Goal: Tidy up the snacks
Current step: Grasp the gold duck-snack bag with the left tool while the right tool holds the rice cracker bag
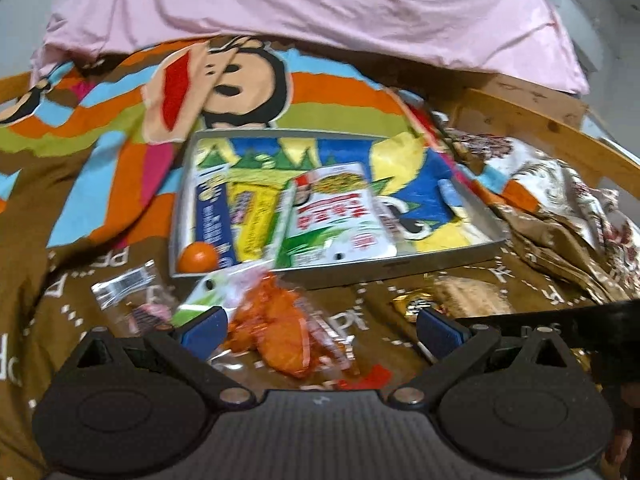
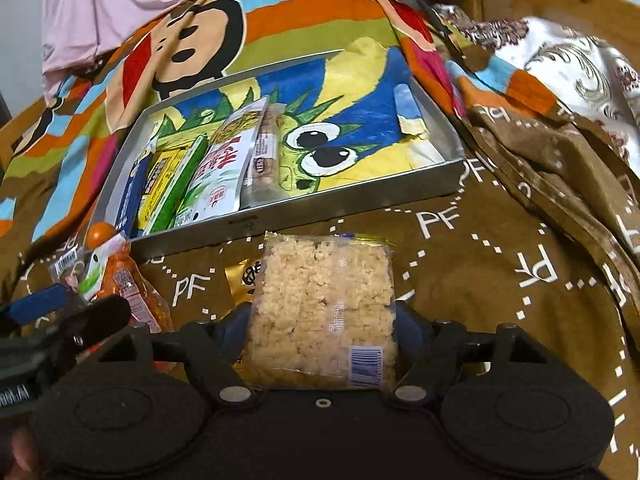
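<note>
Snacks lie partly loose on the brown printed blanket [image 2: 480, 280] and partly inside the metal tray [image 2: 360, 200].

Right gripper [image 2: 322, 332]: a clear pack of puffed rice cake [image 2: 320, 300] sits between its two fingers, and each side of the pack meets a blue pad. The pack's far end lies over a gold wrapper [image 2: 240, 280] on the blanket.

Left gripper [image 1: 320, 330]: jaws stand wide apart. An orange snack bag [image 1: 276, 320] lies on the blanket between them, touching neither pad. Just left of it lie a green-and-white pouch [image 1: 204, 296] and a clear wrapper with a barcode [image 1: 128, 292].

Beyond the loose items, the tray rests on the blanket. A small orange ball [image 1: 198, 258] sits in its near left corner. Beside it lie a blue box [image 1: 212, 216], a yellow pack [image 1: 252, 220] and a white-and-green pouch [image 1: 340, 220], all in the left half. The tray's right half shows its cartoon lining.

Farther back lie a striped cartoon blanket [image 1: 320, 92] and a pink sheet [image 1: 320, 8].
</note>
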{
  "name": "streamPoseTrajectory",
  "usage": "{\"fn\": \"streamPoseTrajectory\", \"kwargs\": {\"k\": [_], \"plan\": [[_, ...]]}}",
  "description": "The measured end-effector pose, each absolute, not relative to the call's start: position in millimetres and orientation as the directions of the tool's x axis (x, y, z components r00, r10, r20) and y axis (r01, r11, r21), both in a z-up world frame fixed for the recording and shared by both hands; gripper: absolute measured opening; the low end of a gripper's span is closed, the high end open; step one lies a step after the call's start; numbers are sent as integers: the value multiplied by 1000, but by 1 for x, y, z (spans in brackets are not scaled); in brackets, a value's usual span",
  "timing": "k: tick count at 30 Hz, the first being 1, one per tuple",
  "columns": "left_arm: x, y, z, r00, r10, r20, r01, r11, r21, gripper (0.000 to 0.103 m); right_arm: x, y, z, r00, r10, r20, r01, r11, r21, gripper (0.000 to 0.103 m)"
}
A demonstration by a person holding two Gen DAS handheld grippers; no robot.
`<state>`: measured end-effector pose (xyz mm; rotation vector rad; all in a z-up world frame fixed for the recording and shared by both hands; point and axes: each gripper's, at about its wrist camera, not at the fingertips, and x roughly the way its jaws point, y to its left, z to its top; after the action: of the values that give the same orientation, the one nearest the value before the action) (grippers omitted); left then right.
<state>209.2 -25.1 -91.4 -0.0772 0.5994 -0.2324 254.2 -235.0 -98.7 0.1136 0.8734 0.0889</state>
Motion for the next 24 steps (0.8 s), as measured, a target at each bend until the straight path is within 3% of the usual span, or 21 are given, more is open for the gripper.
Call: {"fn": "streamPoseTrajectory", "kwargs": {"k": [4,15,20,24], "plan": [[204,-40,-91,797,-273,-540,265,960,-94,102,257,-239,-90,613,41,-789,-29,999,29,75],[216,-101,-100,731,-385,-564,448,894,-29,102,257,-292,-58,643,33,-765,118,983,142,75],[238,-126,-113,703,-312,-639,436,899,41,100,258,-290,-52,657,64,-751,88,983,161,75],[250,-127,-124,666,-274,-694,391,920,11,99,261,-297,-53,652,77,-755,98,978,184,75]]}}
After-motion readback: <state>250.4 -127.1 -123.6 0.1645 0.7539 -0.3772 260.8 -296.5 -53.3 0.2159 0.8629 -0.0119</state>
